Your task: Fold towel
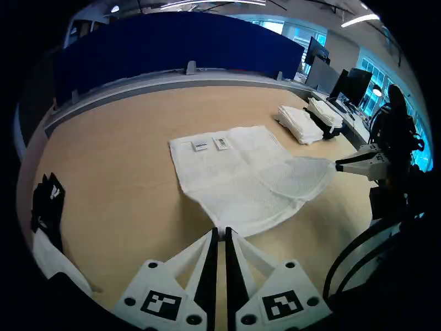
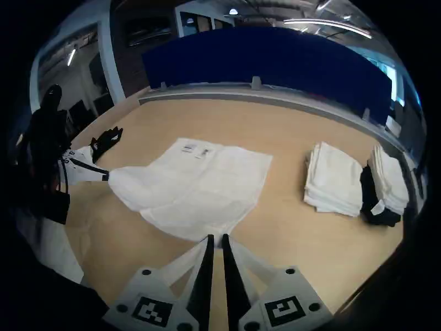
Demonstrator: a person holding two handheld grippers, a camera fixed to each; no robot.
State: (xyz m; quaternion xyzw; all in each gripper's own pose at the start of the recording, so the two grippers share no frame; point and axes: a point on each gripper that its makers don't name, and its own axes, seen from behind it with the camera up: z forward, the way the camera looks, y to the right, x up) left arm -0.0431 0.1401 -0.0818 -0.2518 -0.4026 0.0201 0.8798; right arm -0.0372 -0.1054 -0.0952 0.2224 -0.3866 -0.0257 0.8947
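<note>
A white towel (image 1: pixel 242 171) (image 2: pixel 198 182) lies spread on the wooden table (image 1: pixel 121 165) (image 2: pixel 286 231), with two small labels (image 1: pixel 209 144) (image 2: pixel 197 150) near its far edge. In the left gripper view, my left gripper (image 1: pixel 220 231) is shut on one near corner of the towel. In the right gripper view, my right gripper (image 2: pixel 215 238) is shut on the other near corner. Each view also has the other gripper farther off: the right gripper (image 1: pixel 337 164) pinching its corner, the left gripper (image 2: pixel 108 175) pinching its own. The near edge is raised slightly off the table between them.
Two stacks of folded white towels (image 1: pixel 300 124) (image 2: pixel 333 179) sit at the table's far side, the second stack (image 2: pixel 388 179) on a black item (image 2: pixel 375 207). A black object (image 1: pixel 47 204) (image 2: pixel 107 138) lies near the opposite edge. A blue partition (image 1: pixel 176 44) (image 2: pixel 264 55) backs the table.
</note>
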